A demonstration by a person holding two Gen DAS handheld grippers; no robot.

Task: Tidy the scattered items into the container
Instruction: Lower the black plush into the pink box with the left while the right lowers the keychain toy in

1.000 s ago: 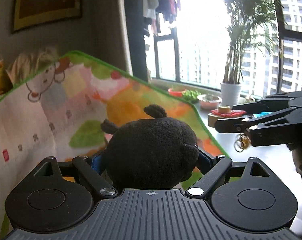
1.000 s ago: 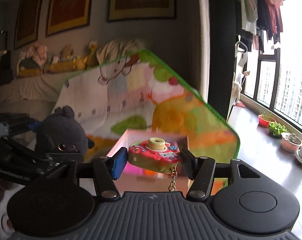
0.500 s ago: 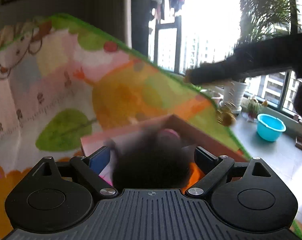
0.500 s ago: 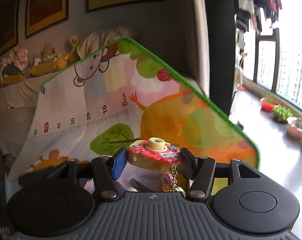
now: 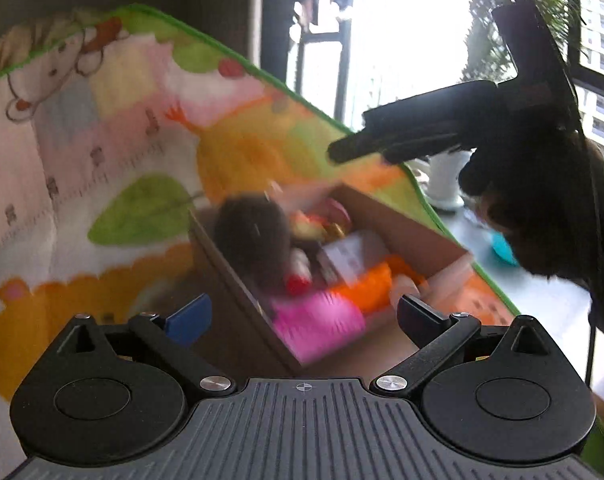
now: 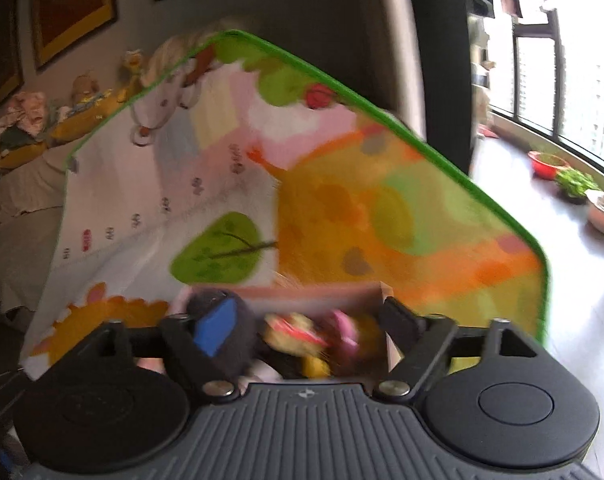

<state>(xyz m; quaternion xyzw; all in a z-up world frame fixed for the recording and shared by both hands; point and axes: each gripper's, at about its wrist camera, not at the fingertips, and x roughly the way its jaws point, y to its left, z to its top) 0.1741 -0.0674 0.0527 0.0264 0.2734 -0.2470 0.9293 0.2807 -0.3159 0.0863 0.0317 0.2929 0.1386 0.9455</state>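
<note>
Cardboard box (image 5: 402, 224) on cartoon play mat (image 5: 102, 152)

Fuzzy black plush toy (image 5: 254, 236); matt cardboard box (image 5: 414, 228); soft printed mat (image 6: 342, 200)

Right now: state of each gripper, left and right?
Left gripper: open, holding nothing; black plush toy lies in the cardboard box.
Right gripper: open, holding nothing; camera toy in the box.

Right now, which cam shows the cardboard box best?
Left wrist: the cardboard box shows its open top, both long walls and the toys inside, though blurred. Right wrist catches only its far rim, partly hidden by the gripper.
</note>
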